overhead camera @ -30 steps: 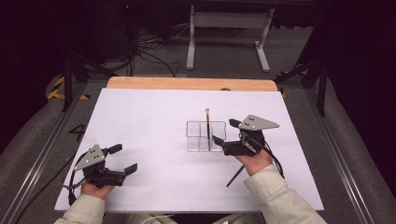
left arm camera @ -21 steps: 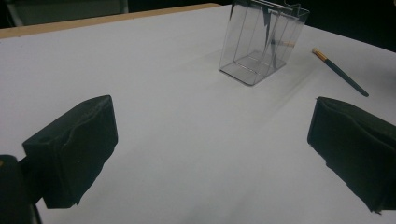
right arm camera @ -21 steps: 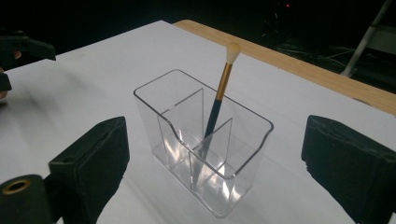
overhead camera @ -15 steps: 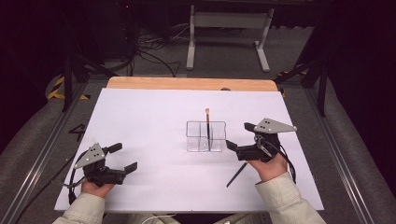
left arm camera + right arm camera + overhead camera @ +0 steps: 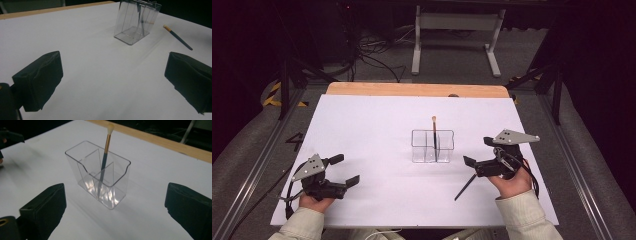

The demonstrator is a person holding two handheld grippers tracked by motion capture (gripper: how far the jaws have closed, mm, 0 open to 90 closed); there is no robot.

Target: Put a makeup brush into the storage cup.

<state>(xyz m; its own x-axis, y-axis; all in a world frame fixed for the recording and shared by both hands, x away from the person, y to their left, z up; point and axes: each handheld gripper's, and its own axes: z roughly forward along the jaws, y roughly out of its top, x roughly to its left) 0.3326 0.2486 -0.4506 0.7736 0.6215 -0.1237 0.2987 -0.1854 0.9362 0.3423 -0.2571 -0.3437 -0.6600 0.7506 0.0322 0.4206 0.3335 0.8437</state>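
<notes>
A slim make-up brush with a dark blue handle, gold ferrule and pale tip (image 5: 105,157) stands nearly upright, leaning slightly, in a clear plastic organiser box with thin inner dividers (image 5: 432,146), which sits near the middle of the white-covered surface (image 5: 377,130). In the right gripper view the brush rests in a middle compartment, its tip rising well above the rim. A second dark-handled brush (image 5: 465,187) lies flat on the surface to the right of the box, just beside the right tool and apart from the box.

The right tool (image 5: 479,152) hovers near the box's right end, held low by a hand in a pale sleeve, wrist level; its jaws are spread wide and grip nothing, the box lying between them in the right gripper view. The left tool (image 5: 344,170) rests low near the front left of the surface, well apart from the box, jaws likewise released and empty. The jaw pads look matte black and slightly wrinkled. A wooden edge (image 5: 412,90) borders the far side.
</notes>
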